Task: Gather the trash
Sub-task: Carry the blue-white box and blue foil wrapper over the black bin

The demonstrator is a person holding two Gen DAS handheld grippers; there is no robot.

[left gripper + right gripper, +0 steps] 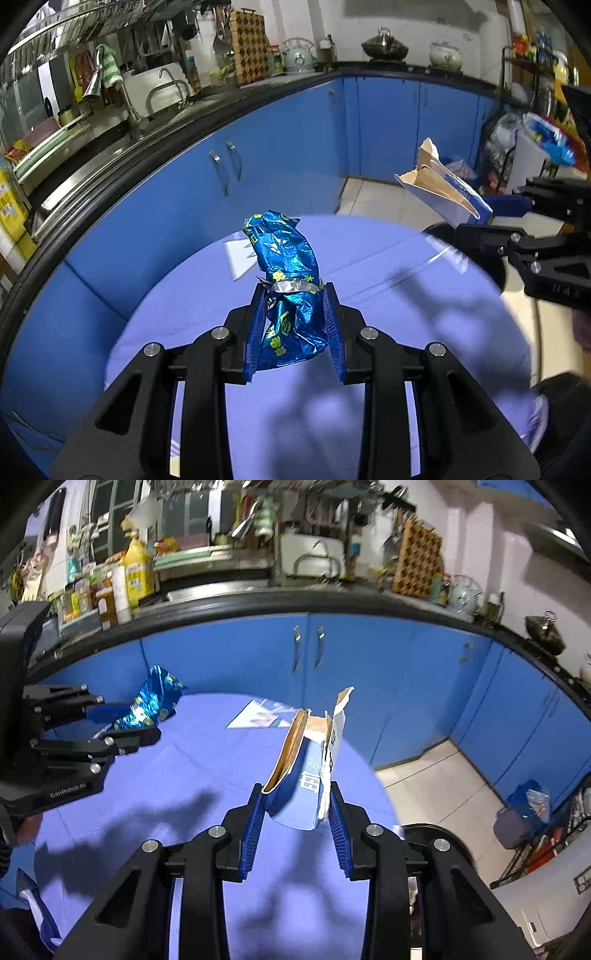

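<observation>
Kitchen with blue cabinets [295, 147] under a dark worktop [332, 605]; sink, bottles and a checkered board crowd its back. In front stands a round table [369, 258] under a lilac cloth.

Left gripper [295, 295] — jaws narrow, clamped on a crumpled blue foil wrapper [286, 258]. The wrapper stands up out of the pads, clear of the cloth. The right wrist view shows the same wrapper sticking out past the fingers.

Right gripper [297, 797] — jaws part-closed on a torn blue carton [314, 760]; brown card shows inside, one flap ragged at the top. Pads press both its sides. It too hangs above the table, near the right edge as the left wrist view has it.

One scrap remains on the cloth: a flat pale paper [258, 716] toward the far edge, near the cabinets, between the two held pieces. Neither gripper touches it.

Step in hand, as I read it: both pieces picked, now carried off the table toward wherever trash goes. A dark round shape [436, 838] sits low just past the table's right edge — possibly a bin, cannot tell for sure.

Next move likely calls for bringing each gripper over the bin mouth and opening the jaws so carton and wrapper drop in. Foil is light and springy, so it may cling to a pad. Then back for the paper.
</observation>
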